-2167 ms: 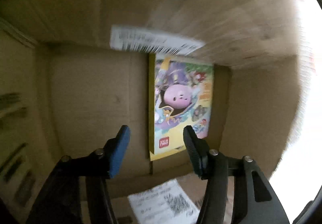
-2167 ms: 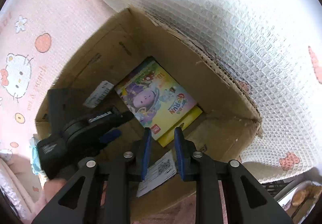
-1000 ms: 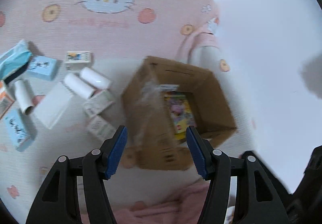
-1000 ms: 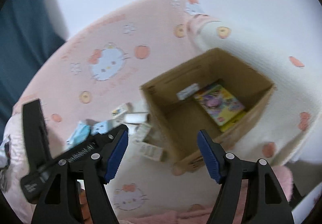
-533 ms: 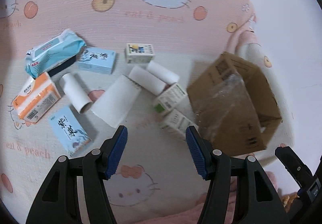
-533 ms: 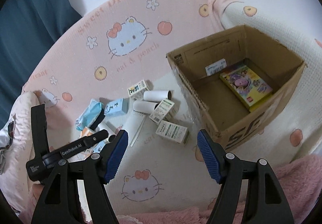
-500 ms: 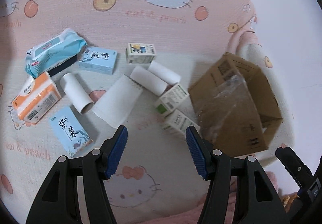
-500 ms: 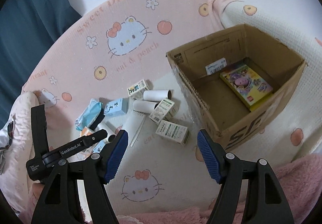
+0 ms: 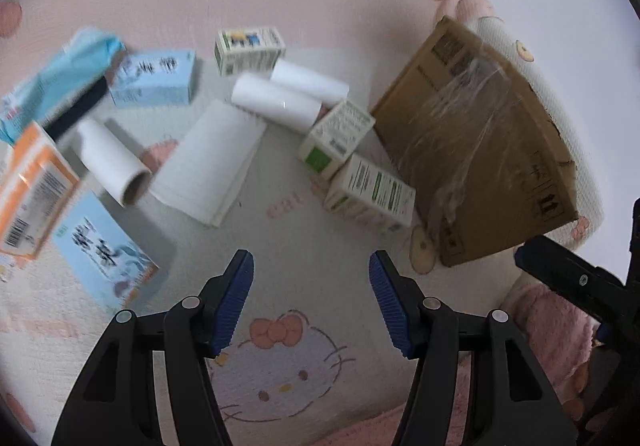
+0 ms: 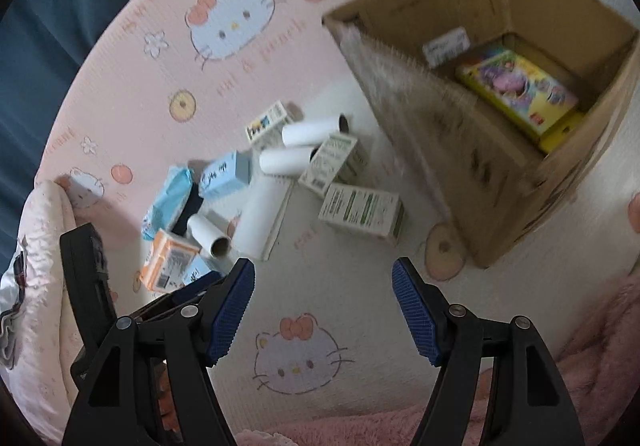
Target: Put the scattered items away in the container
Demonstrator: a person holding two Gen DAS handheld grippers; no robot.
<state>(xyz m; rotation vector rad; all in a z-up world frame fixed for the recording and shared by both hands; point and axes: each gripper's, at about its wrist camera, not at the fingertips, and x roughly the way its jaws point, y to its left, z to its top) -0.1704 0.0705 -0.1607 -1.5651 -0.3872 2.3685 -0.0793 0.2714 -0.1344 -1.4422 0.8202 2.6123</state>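
A brown cardboard box (image 9: 476, 149) stands at the right on the pink mat; the right wrist view shows it open (image 10: 472, 133) with a yellow picture box (image 10: 520, 93) inside. Scattered left of it lie two green-and-white cartons (image 9: 370, 195), (image 9: 338, 137), white paper rolls (image 9: 276, 101), a white notebook (image 9: 208, 161), blue tissue boxes (image 9: 154, 83) and an orange pack (image 9: 30, 189). My left gripper (image 9: 311, 300) is open and empty above the mat, short of the cartons. My right gripper (image 10: 323, 310) is open and empty above the mat, near a carton (image 10: 362, 209).
A blue wipes pack (image 9: 52, 85) and a small printed carton (image 9: 248, 49) lie at the far side of the pile. Fluffy pink fabric (image 10: 580, 346) borders the mat's near edge. A white wall stands behind the box. The right gripper's body (image 9: 580, 286) shows at the left wrist view's right edge.
Both grippers have left the box, swung out over the mat and dropped closer to the scattered items. The right gripper went from nearly shut to wide open. The picture box stays inside.
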